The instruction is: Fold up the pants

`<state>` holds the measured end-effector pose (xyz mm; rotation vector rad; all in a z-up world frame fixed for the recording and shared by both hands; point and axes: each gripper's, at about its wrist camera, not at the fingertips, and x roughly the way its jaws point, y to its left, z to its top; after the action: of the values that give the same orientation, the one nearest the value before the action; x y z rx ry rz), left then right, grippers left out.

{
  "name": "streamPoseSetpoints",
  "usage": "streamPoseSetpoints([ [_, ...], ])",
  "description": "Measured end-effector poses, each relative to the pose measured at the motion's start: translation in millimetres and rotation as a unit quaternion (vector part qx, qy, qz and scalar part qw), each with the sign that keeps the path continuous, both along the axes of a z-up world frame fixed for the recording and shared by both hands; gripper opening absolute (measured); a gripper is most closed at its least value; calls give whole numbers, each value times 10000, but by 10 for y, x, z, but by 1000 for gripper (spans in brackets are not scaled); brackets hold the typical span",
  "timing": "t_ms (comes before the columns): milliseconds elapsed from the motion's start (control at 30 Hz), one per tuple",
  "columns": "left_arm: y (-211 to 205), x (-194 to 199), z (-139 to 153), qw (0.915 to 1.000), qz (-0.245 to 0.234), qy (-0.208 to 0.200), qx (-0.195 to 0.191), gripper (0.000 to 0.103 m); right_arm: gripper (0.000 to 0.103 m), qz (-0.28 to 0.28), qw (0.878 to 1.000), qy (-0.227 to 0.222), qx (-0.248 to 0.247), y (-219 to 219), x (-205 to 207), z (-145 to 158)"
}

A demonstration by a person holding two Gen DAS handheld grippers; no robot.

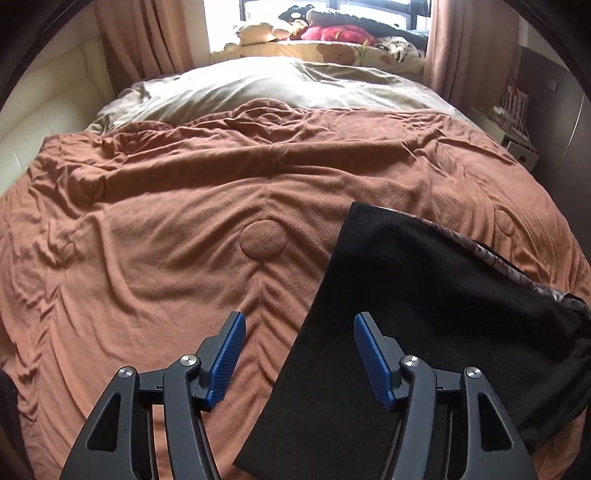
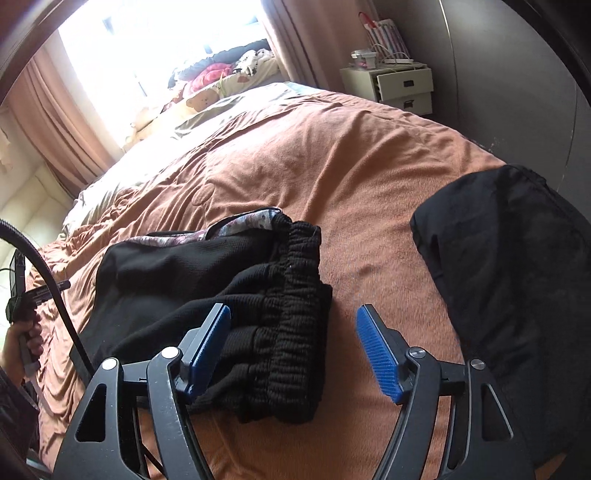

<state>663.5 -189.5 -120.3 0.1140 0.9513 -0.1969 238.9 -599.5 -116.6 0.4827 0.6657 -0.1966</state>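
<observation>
Black pants (image 1: 388, 314) lie on the brown bedspread (image 1: 166, 221), their leg end toward me in the left wrist view, with a patterned lining (image 1: 491, 258) showing at the far edge. My left gripper (image 1: 299, 325) is open, its right finger over the leg, its left finger over the bedspread. In the right wrist view the pants (image 2: 177, 273) lie bunched, with the elastic waistband (image 2: 295, 306) toward the right. My right gripper (image 2: 293, 321) is open just above the waistband and holds nothing. The left hand and its gripper handle (image 2: 22, 314) show at the far left.
A second black garment (image 2: 517, 277) lies on the bed's right edge. A white nightstand (image 2: 399, 86) stands at the far right by a dark wardrobe. A pale duvet (image 1: 277, 85), stuffed toys (image 1: 332, 33) and curtains are by the window.
</observation>
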Motion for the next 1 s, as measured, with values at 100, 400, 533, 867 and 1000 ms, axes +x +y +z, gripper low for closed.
streamPoseSetpoints([
  [100,196,-234,37,9999,100,-11,-86,64,70,-3,9999,12,115,68,-154,-10],
  [400,753,-724,-55,9981,487,131,-344,64,70,162,9959,-61,884,126,-354,-208],
  [533,940,-917,-127,9943,661,310,-783,64,70,232,9931,-76,1150,135,-366,-288],
  [867,937,-1221,-286,9905,571,431,-1178,63,70,251,9827,-62,1835,161,-112,-586],
  [1000,905,-1259,-416,9873,533,582,-1381,62,70,168,9727,-1,2313,98,35,-776],
])
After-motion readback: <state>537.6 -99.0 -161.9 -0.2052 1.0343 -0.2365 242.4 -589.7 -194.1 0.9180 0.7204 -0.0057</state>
